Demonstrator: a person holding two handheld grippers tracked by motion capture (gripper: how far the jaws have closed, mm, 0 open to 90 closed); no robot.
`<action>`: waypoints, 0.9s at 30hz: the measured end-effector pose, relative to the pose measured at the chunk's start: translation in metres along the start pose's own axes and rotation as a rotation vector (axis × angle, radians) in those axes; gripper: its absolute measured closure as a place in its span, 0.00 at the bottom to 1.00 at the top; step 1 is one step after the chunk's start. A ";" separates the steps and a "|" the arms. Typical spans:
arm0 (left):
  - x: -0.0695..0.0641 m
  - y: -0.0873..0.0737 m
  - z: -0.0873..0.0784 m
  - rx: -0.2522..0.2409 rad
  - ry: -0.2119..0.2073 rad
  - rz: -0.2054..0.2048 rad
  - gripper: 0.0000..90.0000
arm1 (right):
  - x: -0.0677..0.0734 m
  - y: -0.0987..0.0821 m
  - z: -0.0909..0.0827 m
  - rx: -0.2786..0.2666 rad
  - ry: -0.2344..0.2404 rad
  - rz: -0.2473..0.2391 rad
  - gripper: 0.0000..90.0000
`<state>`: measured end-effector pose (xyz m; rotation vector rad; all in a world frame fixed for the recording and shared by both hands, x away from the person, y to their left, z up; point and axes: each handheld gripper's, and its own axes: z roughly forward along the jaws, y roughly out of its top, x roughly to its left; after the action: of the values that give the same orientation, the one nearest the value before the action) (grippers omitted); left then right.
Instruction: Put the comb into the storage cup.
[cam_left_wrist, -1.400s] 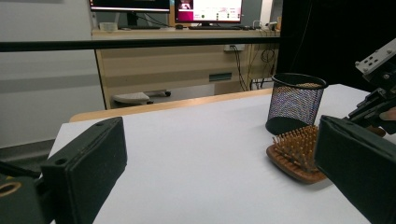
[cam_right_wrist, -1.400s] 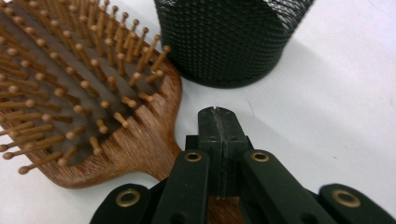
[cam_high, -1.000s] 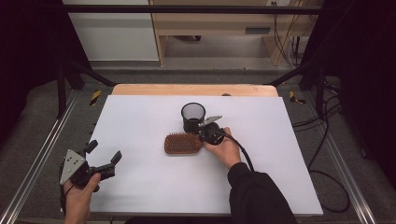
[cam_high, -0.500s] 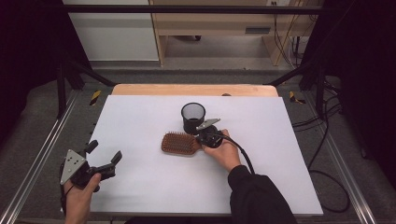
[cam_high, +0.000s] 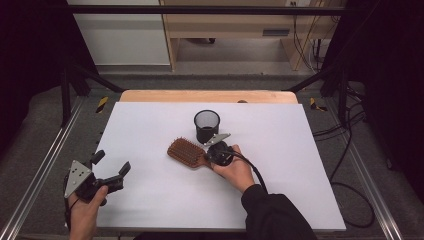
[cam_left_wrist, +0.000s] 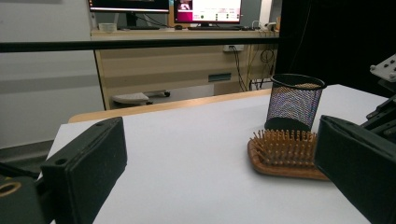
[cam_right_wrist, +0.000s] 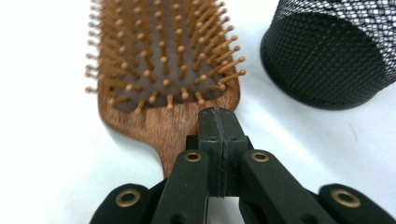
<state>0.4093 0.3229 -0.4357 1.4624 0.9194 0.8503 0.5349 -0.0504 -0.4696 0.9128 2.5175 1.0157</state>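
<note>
Right tool (cam_right_wrist: 218, 122) pressed closed over hairbrush (cam_right_wrist: 163, 60) handle, up close

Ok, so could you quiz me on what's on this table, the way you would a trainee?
1. Which way do the bristles of the wooden hairbrush face? A) up B) down onto the table C) sideways
2. True or false: the black mesh cup lies tipped on its side.
3. Fill in: the right gripper has its jaws shut at the brush's neck, while the left gripper has its jaws ____.

Key: 1) A. 2) False, it stands upright beside the brush. 3) open, with nothing between them.
</note>
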 end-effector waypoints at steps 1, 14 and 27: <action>0.000 0.000 0.000 0.000 0.000 0.000 0.03 | 0.000 0.000 0.000 0.000 0.000 0.000 1.00; 0.000 0.000 0.000 -0.003 0.000 -0.001 0.03 | 0.004 0.000 -0.002 0.006 0.002 -0.008 1.00; 0.001 0.000 -0.001 -0.001 0.001 0.002 0.03 | 0.009 0.004 -0.025 -0.024 0.012 -0.003 1.00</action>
<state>0.4089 0.3237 -0.4353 1.4618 0.9183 0.8529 0.5182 -0.0556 -0.4494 0.8988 2.5099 1.0510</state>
